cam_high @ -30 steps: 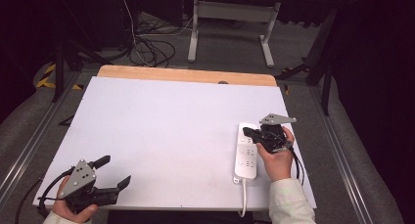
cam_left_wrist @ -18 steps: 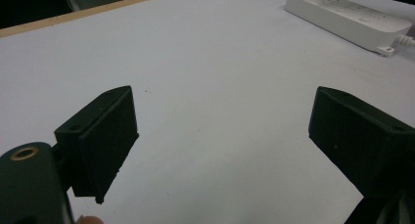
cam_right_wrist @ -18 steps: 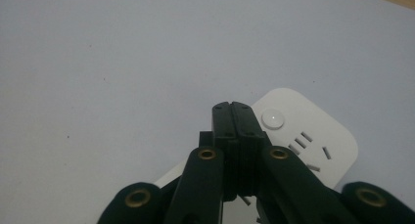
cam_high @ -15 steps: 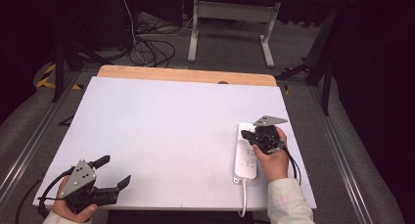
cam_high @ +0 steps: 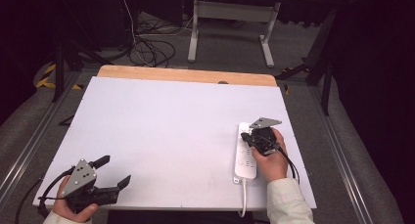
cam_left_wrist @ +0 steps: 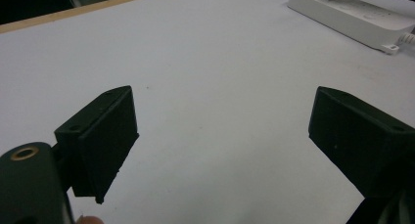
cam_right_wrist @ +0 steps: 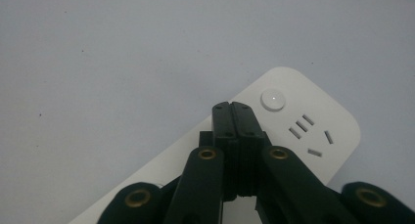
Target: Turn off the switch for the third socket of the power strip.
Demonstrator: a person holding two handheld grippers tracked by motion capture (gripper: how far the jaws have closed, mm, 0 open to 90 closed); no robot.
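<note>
A white power strip [cam_high: 244, 161] lies lengthwise near the right edge of the white table [cam_high: 161, 121], its cord running off the front edge. My right gripper [cam_high: 246, 137] hovers over the strip's far end, jaws pressed together with nothing between them. In the right gripper view the shut tips [cam_right_wrist: 233, 108] sit just short of the strip's round button [cam_right_wrist: 272, 99], beside a set of socket slots [cam_right_wrist: 308, 133]. My left gripper [cam_high: 113, 171] rests at the front left corner, jaws wide apart and empty. The left gripper view shows the power strip [cam_left_wrist: 352, 16] far off.
A wooden strip [cam_high: 186, 76] edges the table's far side. Beyond it stand a metal table frame [cam_high: 230, 23] and loose cables [cam_high: 147, 43] on the floor. Metal rails run along both sides of the table.
The right gripper has slid toward me and down along the power strip's far end, staying shut. The left gripper has not moved.
</note>
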